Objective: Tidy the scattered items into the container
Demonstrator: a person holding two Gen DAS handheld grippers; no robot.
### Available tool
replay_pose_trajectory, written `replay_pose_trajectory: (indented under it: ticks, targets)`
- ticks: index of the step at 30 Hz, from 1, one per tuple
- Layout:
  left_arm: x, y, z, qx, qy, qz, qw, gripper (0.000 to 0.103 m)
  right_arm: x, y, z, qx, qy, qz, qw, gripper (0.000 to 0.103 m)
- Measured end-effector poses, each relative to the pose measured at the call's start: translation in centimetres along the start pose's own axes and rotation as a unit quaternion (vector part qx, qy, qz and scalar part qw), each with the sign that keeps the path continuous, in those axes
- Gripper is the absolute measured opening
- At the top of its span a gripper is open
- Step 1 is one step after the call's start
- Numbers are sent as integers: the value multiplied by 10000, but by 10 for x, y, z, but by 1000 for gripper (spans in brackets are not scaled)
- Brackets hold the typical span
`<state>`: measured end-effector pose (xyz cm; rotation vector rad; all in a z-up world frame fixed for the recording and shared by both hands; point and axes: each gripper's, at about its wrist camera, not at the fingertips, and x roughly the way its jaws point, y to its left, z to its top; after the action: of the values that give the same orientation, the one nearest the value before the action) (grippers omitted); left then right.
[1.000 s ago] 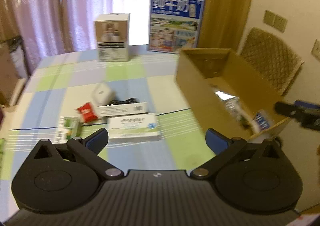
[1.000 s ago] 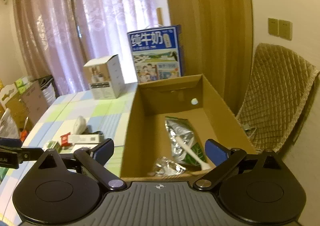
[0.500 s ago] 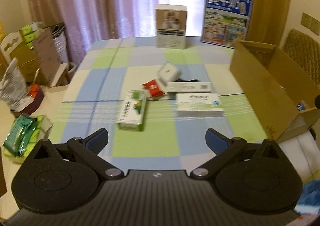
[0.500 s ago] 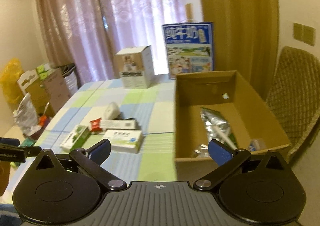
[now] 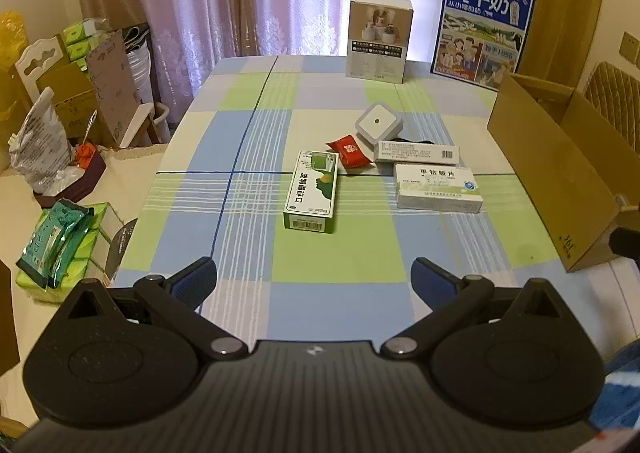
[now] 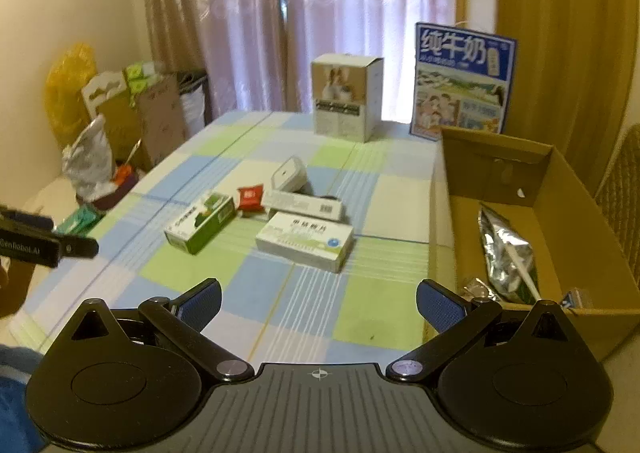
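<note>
A: Left gripper (image 5: 314,279) jaws spread wide, nothing between them. Right gripper (image 6: 319,301) likewise wide apart and empty. Both hang over the near edge of the checked tablecloth (image 5: 248,157).

B: Loose items?

A: Mid-table cluster: green-and-white box (image 5: 312,191), red sachet (image 5: 349,149), white square device (image 5: 379,122), narrow white box (image 5: 417,153), wider white box (image 5: 438,189). A dark cable behind the narrow box is mostly hidden.

B: Container?

A: Cardboard box (image 6: 592,253) at the right edge, holding a silver pouch (image 6: 505,253); its near corner contents are blocked by the finger and unreadable.
</note>
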<state>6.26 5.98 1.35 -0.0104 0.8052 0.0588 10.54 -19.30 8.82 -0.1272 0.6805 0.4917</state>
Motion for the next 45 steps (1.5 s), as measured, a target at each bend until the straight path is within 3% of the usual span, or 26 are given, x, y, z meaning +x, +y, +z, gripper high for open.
replay_pose_trajectory:
  ticks: [12,22,28,35,45]
  targets:
    - [46,8,13,343,262,-174,9989,102,78,19,16,-1230,589,378,9899,101]
    - [106,11,40,914,545,-384,9936,102,156,15,61,-2218,1163,554,9665,101]
    - [141,8,50,1144,703,-536,9895,102,206,11,70,-2777,1604,639,9450,101]
    - [173,8,57,1648,952,-676,9794,102,247,3,66,-3447,2100,707,9122,101]
    - [210,3,75,2346,1380,-933,9577,101,282,-7,60,-3697,2375,846,8943,101]
